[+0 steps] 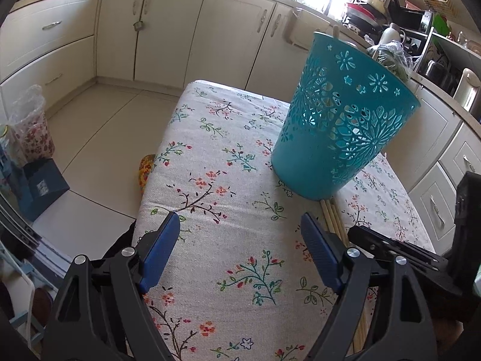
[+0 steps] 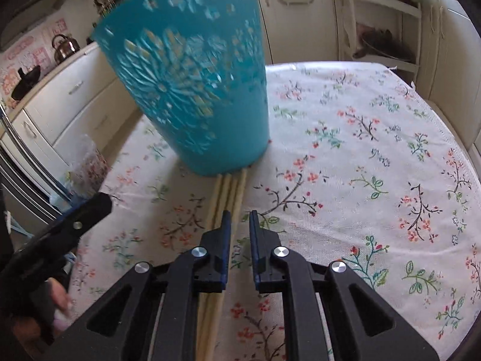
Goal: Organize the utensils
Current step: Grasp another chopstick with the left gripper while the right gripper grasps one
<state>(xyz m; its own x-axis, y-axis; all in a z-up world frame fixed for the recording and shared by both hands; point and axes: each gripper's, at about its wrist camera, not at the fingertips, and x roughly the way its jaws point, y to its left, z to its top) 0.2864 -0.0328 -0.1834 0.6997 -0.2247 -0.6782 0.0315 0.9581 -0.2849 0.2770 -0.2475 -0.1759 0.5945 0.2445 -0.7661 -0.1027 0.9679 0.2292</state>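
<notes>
Floral-cloth table (image 1: pixel 240 198), kitchen cabinets all round. A teal plastic basket (image 1: pixel 339 120) with cut-out flower pattern stands toward the far middle of the table; from the right wrist view it looks tilted and blurred, so I cannot say whether it sits flat. At least one pale stick tip pokes above its far rim. A small bundle of pale wooden sticks (image 2: pixel 230 192), chopsticks or skewers by the look of them, lies flat on the cloth, far ends touching or tucked just under the basket's near base, running back under the right gripper (image 2: pixel 240 221). Its jaws are nearly together with a narrow gap; nothing visibly caught between the pads, and the sticks sit just left of and below the gap. Left gripper (image 1: pixel 240 228) hovers low over bare cloth, jaws wide apart, holding nothing, sticks just to its right. Judgement: the step in hand is picking up the sticks for the basket. To do it well, open the right jaws, shift slightly left, straddle the whole bundle, and close square across it so none roll free. Thin, smooth, round sticks will likely slip or fan out; the left gripper could steady the light basket.
</notes>
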